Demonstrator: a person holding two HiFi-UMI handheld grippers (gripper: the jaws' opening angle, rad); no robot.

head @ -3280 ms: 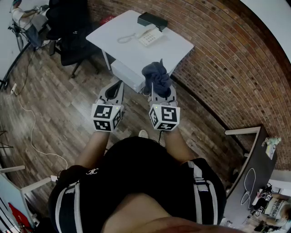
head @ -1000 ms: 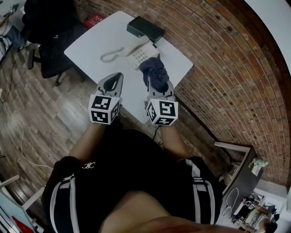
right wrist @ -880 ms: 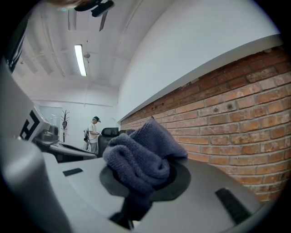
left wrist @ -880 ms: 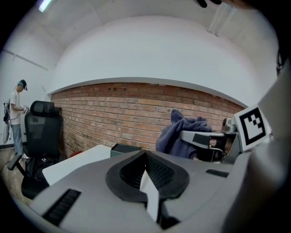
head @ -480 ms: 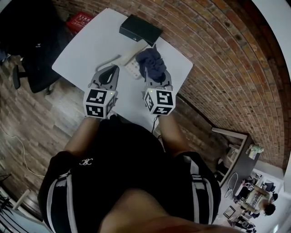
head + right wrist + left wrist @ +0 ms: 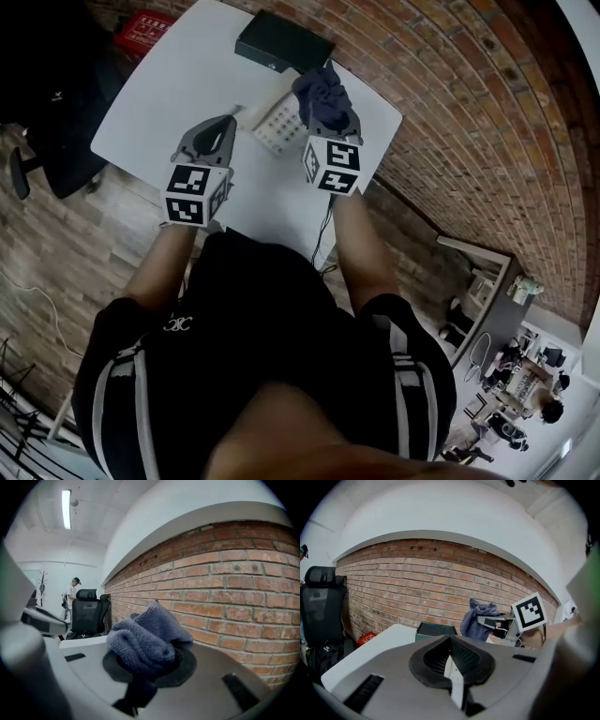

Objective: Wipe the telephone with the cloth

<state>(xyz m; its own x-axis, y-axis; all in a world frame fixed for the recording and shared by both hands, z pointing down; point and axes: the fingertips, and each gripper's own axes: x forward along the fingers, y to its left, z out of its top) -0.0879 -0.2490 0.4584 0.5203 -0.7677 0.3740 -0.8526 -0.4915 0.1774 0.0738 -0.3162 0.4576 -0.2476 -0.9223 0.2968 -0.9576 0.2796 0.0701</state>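
Observation:
A white telephone (image 6: 277,127) lies on the white table (image 6: 159,103); cloth and gripper hide its right part. My right gripper (image 6: 330,117) is shut on a bunched dark blue cloth (image 6: 322,92) and hovers over the phone's right side. The cloth (image 6: 145,639) fills the jaws in the right gripper view. My left gripper (image 6: 225,127) is shut and empty, over the table just left of the phone. In the left gripper view the cloth (image 6: 476,618) and the right gripper (image 6: 499,622) show to the right, ahead of the shut left gripper (image 6: 452,665).
A flat black box (image 6: 281,42) lies on the table's far edge by the brick wall (image 6: 450,112). A black office chair (image 6: 47,122) stands left of the table, and a red item (image 6: 150,23) on the floor beyond. A person (image 6: 72,592) stands far off.
The person has walked up to the table. Both grippers have gone from over the floor to over the tabletop, the right one carrying the cloth to the telephone.

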